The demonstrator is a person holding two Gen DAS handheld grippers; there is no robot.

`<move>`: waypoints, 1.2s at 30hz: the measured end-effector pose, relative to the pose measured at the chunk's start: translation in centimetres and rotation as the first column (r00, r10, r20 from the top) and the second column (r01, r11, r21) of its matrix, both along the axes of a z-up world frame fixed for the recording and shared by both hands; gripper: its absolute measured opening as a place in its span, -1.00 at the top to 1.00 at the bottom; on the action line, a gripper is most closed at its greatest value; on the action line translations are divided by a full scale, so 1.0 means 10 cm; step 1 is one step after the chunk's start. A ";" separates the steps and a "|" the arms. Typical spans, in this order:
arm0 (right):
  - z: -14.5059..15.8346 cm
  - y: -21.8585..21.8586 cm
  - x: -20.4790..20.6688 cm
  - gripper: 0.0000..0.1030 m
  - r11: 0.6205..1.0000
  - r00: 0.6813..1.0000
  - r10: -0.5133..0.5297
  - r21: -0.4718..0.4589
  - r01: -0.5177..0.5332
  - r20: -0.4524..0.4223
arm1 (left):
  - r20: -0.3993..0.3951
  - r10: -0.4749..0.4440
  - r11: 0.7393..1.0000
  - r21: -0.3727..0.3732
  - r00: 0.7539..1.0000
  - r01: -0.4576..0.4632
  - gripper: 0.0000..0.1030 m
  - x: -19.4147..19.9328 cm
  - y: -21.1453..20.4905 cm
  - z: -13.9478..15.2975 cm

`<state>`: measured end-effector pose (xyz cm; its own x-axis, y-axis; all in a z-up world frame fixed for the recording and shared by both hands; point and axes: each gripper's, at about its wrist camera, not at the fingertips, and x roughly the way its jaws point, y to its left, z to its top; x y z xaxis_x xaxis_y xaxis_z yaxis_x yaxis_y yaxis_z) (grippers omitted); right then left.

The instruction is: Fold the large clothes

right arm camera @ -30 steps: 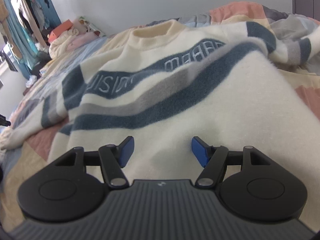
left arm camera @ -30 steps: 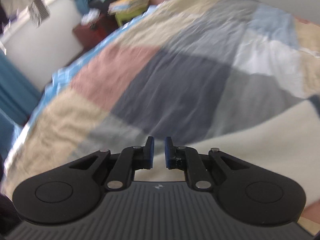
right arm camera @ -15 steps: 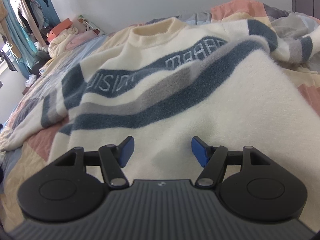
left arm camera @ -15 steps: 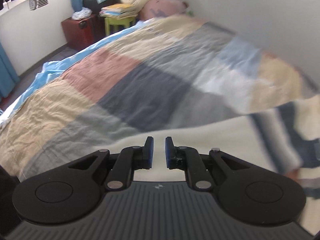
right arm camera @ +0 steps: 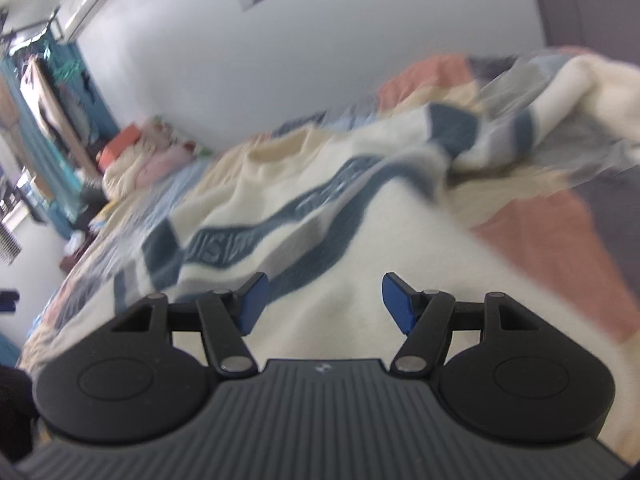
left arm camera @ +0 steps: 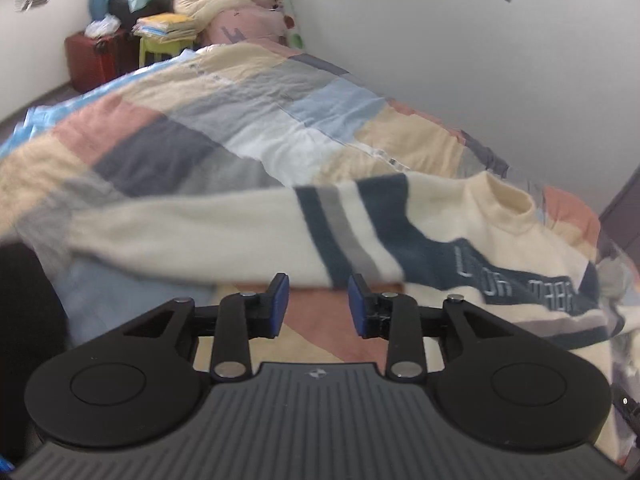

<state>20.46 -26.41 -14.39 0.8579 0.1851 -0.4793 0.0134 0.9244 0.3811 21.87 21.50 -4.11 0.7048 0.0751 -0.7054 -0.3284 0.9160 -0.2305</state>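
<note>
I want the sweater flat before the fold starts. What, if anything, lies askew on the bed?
The cream sweater is not flat. In the right wrist view its far sleeve is bunched up on the patchwork quilt, and the chest is rumpled. The other sleeve stretches out sideways. Nothing looks damaged.

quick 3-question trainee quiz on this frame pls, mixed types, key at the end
1. True or false: the left gripper is clamped on the sweater.
2. What does the sweater lie on? A) a patchwork quilt B) a wooden table C) a bare floor
3. Fill in: nothing sits between the pads of the right gripper, so it is ____.

Key: 1 false, its jaws have just been opening and hold nothing; 2 A; 3 open.
</note>
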 end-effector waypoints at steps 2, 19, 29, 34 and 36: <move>0.05 -0.15 -0.08 -0.30 0.999 0.999 -0.046 0.025 0.045 0.024 | -0.017 -0.009 0.999 -0.049 1.000 0.008 0.20 -0.04 -0.24 -0.16; -0.10 -0.67 -0.12 -0.30 0.970 0.989 -0.146 0.198 0.142 0.008 | -0.342 -0.072 0.980 -0.198 0.937 0.003 0.02 -0.39 -1.47 -1.59; -0.13 -0.58 -0.08 -0.30 0.977 0.990 -0.142 0.160 0.144 -0.019 | -0.225 -0.182 0.981 -0.105 0.957 0.162 0.77 -0.59 -1.61 -1.31; -0.16 -0.53 -0.09 -0.30 0.980 0.989 -0.144 0.136 0.148 -0.037 | -0.104 -0.161 0.973 -0.183 0.981 0.140 0.82 -0.78 -1.33 -0.90; -0.15 -0.52 -0.10 -0.30 0.979 0.990 -0.135 0.146 0.139 -0.040 | -0.080 -0.137 0.974 -0.190 0.987 0.120 0.86 -0.79 -1.22 -0.76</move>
